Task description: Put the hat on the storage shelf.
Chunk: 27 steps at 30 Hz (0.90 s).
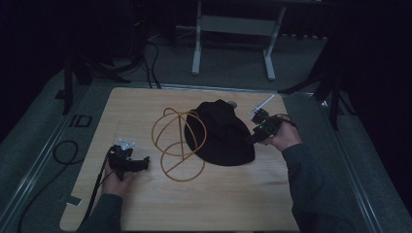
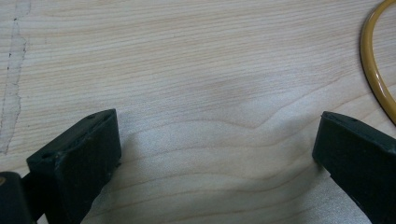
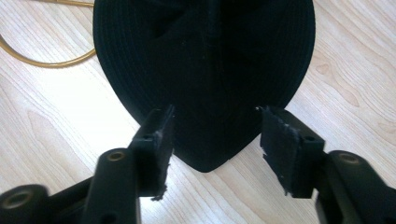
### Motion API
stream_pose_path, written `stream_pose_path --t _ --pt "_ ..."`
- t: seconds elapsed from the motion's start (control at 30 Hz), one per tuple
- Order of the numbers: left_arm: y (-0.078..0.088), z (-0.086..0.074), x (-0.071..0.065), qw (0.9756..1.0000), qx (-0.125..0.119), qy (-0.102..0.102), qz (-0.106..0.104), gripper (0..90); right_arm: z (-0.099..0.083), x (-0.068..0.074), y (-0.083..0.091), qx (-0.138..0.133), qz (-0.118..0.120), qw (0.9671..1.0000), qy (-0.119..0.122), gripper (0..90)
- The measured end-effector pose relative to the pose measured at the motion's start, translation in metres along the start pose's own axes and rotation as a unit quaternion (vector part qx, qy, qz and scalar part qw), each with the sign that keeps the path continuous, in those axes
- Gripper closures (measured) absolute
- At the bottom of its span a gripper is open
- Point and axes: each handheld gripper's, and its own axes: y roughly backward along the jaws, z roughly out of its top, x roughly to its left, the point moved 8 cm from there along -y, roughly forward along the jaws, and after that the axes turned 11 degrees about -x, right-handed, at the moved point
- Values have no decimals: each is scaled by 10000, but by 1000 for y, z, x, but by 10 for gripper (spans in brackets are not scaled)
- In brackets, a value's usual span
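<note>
A black cap (image 1: 221, 133) lies on the wooden table (image 1: 145, 204), partly draped over a yellow wire hat stand (image 1: 177, 141) that lies on its side. My right gripper (image 1: 255, 136) is at the cap's right edge. In the right gripper view it stands open (image 3: 215, 135), its jaws on either side of the brim of the cap (image 3: 205, 70), not closed on it. My left gripper (image 1: 141, 164) rests low at the table's left, open, just left of the stand's loop. Bare wood lies between its jaws (image 2: 217, 149), with a yellow wire arc (image 2: 373, 65) at the right.
The table's raised metal border (image 1: 48, 145) runs around the board. A black cable (image 1: 63, 153) loops on the floor mat at left. A white desk frame (image 1: 233, 29) stands beyond the far edge. A small label (image 1: 73, 200) sits at the front left corner.
</note>
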Motion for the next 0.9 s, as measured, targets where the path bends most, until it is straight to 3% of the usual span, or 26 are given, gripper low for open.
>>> stream_pose_path --t 0.3,0.9 --pt "0 0 0 10000 -2 11 0 13 9 2 -8 222 10 9997 67 352" --pt "0 0 0 10000 -5 9 -2 13 26 1 -23 479 158 9987 -29 268"
